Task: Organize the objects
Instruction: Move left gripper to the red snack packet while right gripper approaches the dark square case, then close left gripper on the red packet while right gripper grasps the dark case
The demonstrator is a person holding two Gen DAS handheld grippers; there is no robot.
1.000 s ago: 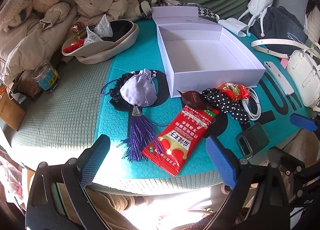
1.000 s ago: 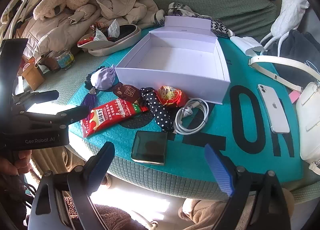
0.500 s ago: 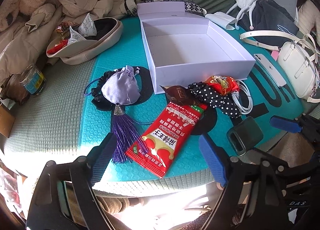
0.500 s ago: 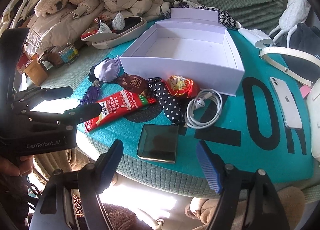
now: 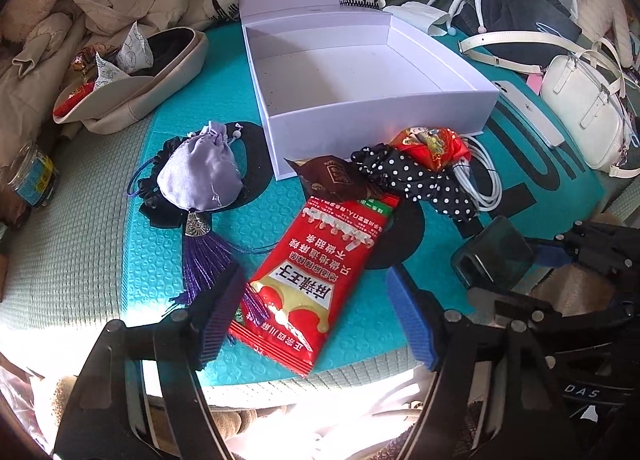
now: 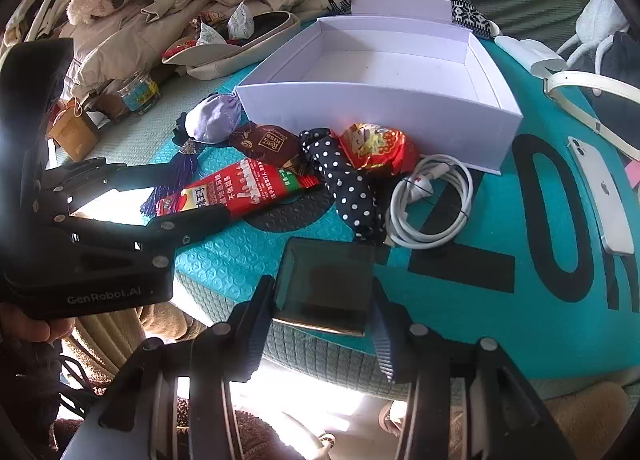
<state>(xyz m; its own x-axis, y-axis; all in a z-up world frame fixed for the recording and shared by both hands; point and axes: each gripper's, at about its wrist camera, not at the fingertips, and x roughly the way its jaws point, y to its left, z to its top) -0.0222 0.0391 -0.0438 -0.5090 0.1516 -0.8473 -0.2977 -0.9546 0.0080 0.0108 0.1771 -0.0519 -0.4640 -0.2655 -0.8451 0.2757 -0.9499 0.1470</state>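
Observation:
An open white box (image 5: 360,72) (image 6: 380,92) sits on a teal mat. In front of it lie a long red snack packet (image 5: 316,276) (image 6: 240,192), a brown candy (image 6: 268,142), a polka-dot cloth (image 6: 352,188), a red candy (image 6: 376,148), a white cable (image 6: 436,200) and a lilac pouch (image 5: 200,176) with a purple tassel. My left gripper (image 5: 316,324) is open, its fingers either side of the red packet's near end. My right gripper (image 6: 322,324) has closed in around a small dark flat case (image 6: 326,284) at the mat's front edge; its pads sit at the case's sides.
A white phone (image 6: 600,196) lies at the mat's right. A white handbag (image 5: 584,104), a beige hat holding wrappers (image 5: 132,80), a jar (image 6: 138,94) and piled coats (image 6: 180,0) surround the mat. The mat lies on a green ribbed cover.
Both grippers have moved forward and down. The left now straddles the red packet's end. The right's fingers have narrowed around the dark case.

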